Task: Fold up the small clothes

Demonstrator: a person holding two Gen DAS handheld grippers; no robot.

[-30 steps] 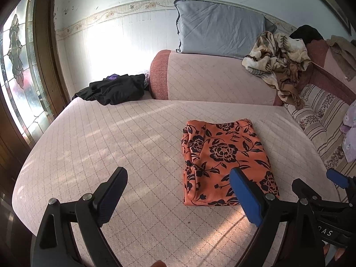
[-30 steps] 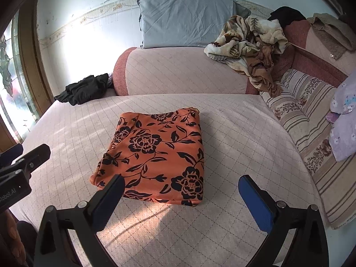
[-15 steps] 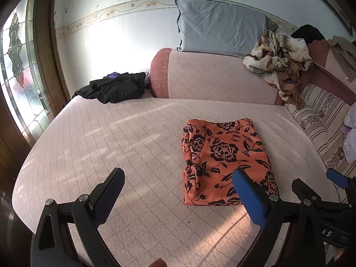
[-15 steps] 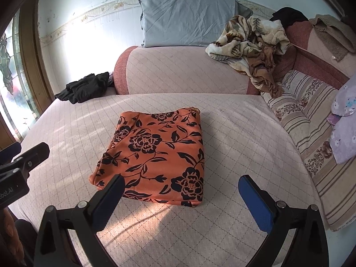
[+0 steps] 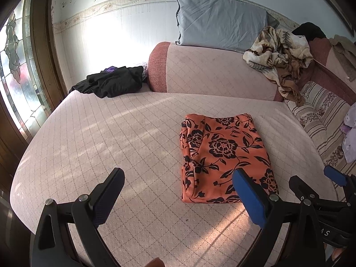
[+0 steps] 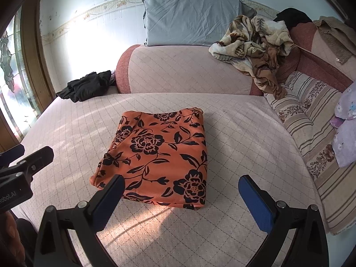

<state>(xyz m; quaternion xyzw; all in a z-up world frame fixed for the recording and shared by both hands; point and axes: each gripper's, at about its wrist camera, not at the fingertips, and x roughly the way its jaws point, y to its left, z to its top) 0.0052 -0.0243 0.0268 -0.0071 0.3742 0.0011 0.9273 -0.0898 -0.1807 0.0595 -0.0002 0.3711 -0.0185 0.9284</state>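
**Both grippers spread and empty, folded floral garment lying ahead of them**

The left gripper (image 5: 179, 190) has its jaws spread wide with nothing between them; its dark left finger (image 5: 106, 197) and blue-padded right finger (image 5: 250, 197) frame bare quilted bedcover. The right gripper (image 6: 181, 197) is likewise wide apart and holds nothing. In the left wrist view, the right gripper (image 5: 316, 182) shows at the lower right edge, just beside the left one.

The orange floral garment (image 6: 159, 154) lies folded into a neat rectangle, flat on the pink quilted bed (image 6: 233, 133). From the right wrist view it sits just beyond the jaws and a little left of centre: its near edge falls between the two fingers, and the dark left finger overlaps its near left corner in the picture, though whether they touch cannot be told. From the left wrist view the garment (image 5: 222, 155) lies off to the right, outside the gap, with the blue right finger crossing in front of its near right part.

Farther out, a black heap of clothing (image 5: 111, 84) rests at the far left corner of the bed, well apart from the garment. A pink bolster (image 6: 189, 71) runs along the back, with a grey pillow (image 6: 191, 17) standing against the wall above it and a crumpled brown-and-cream blanket (image 6: 253, 42) draped over its right end. A striped cushion (image 6: 311, 111) lines the right side, and a stained-glass window (image 5: 15, 73) stands on the left.
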